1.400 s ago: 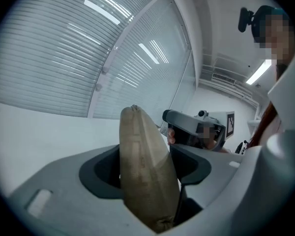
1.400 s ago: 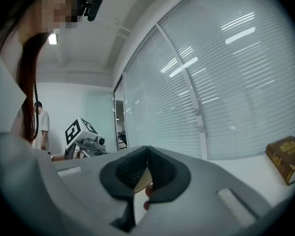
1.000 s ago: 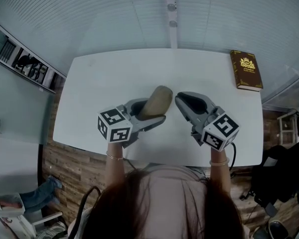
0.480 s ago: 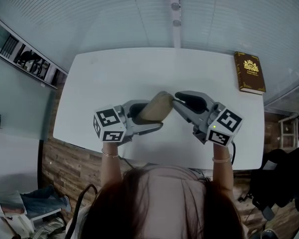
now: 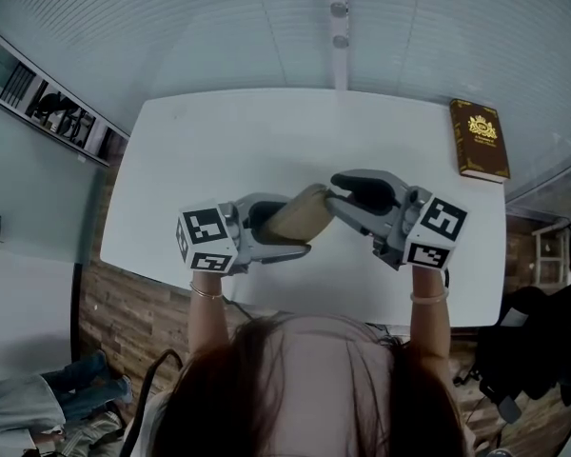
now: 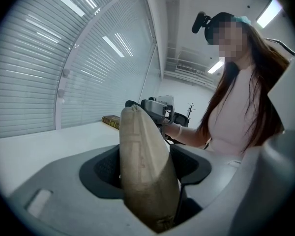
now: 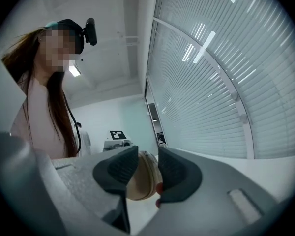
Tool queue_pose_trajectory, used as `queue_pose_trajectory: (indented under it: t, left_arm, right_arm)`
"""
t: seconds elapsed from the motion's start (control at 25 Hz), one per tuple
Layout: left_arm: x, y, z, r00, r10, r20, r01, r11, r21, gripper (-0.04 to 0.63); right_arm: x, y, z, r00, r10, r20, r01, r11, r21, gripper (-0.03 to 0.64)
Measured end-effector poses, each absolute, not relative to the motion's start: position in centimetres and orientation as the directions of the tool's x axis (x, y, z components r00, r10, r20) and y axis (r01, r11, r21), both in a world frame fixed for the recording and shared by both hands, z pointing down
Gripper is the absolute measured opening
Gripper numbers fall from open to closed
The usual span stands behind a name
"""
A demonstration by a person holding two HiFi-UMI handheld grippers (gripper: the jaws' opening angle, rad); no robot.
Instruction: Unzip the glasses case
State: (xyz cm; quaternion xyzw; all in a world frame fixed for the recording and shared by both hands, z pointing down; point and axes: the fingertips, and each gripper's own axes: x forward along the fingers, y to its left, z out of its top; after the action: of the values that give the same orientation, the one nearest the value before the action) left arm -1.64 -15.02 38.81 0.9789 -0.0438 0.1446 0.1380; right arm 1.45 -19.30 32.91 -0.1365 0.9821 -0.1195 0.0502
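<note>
Clamping the glasses case [image 5: 300,214] above the surface [image 5: 266,131], the left hand-held gripper [image 5: 290,227] grips it. The right hand-held gripper [image 5: 335,193] has just been opening; its jaws stand apart, the case's tip at their gap.

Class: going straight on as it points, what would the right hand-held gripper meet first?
The end of the glasses case. The right hand-held gripper has just been opening its jaws, with that end seemingly between them.
</note>
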Motion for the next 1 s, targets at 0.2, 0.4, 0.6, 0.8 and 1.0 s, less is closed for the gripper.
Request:
queue_pose_trajectory:
  t: [0.2,0.4,0.6,0.8,1.0]
  left_arm:
    - [-1.4,-14.2,39.0,0.953,0.013,0.301,-0.073,-0.959,0.273,0.302]
    - [-1.1,-13.7,38.9,0.955,0.042,0.294,-0.043,-0.960,0.278,0.302]
    - [-1.1,-14.3,39.2,0.955,0.033,0.296,-0.054,-0.958,0.282,0.302]
    - [-1.1,-14.7,39.3,0.955,0.014,0.297,-0.074,-0.956,0.283,0.302]
    - [-1.1,-14.9,39.6,0.952,-0.009,0.307,-0.098,-0.956,0.276,0.302]
  right_arm:
    - [1.3,-18.5,33.0,-0.979,-0.193,-0.059,-0.171,0.949,-0.266,0.124]
    - [1.5,-17.9,33.2,-0.991,-0.114,-0.073,-0.084,0.941,-0.329,0.118]
    - [1.7,-18.4,33.5,-0.988,-0.135,-0.077,-0.103,0.938,-0.331,0.104]
    - [2.3,-19.0,33.7,-0.982,-0.172,-0.079,-0.139,0.937,-0.321,0.017]
    - [2.5,-19.2,34.1,-0.980,-0.191,-0.059,-0.166,0.944,-0.284,0.008]
